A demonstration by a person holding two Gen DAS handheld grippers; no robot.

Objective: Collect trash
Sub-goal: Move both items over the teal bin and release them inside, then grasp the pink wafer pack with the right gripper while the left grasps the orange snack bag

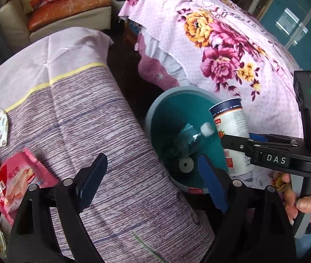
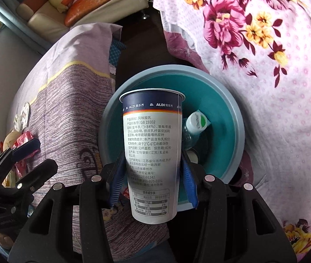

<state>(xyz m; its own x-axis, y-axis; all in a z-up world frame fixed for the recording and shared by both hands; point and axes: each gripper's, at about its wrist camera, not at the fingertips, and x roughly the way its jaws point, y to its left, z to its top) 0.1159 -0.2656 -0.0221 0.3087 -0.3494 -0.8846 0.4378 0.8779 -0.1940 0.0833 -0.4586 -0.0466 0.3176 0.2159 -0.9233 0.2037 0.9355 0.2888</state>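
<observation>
A teal trash bin [image 2: 225, 100] with a grey-blue rim stands on the floor between two cloth-covered surfaces. A clear plastic bottle [image 2: 196, 125] with a white cap lies inside it, also visible as the bottle [image 1: 188, 140] in the left wrist view. My right gripper [image 2: 153, 157] is shut on a tall white and navy yogurt cup [image 2: 152, 144], held upright over the bin's near rim. The same cup [image 1: 232, 118] shows at the bin's right side. My left gripper [image 1: 151, 162] is open with nothing between its fingers, above the bin [image 1: 170, 103] and the striped cloth's edge.
A pink wafer wrapper [image 1: 24, 175] and other snack packets lie at the left on the purple striped cloth [image 1: 85, 109]. A floral pink quilt [image 1: 221, 43] rises to the right of the bin. A sofa [image 1: 68, 11] stands behind. A hand [image 1: 304, 206] holds the right gripper's handle.
</observation>
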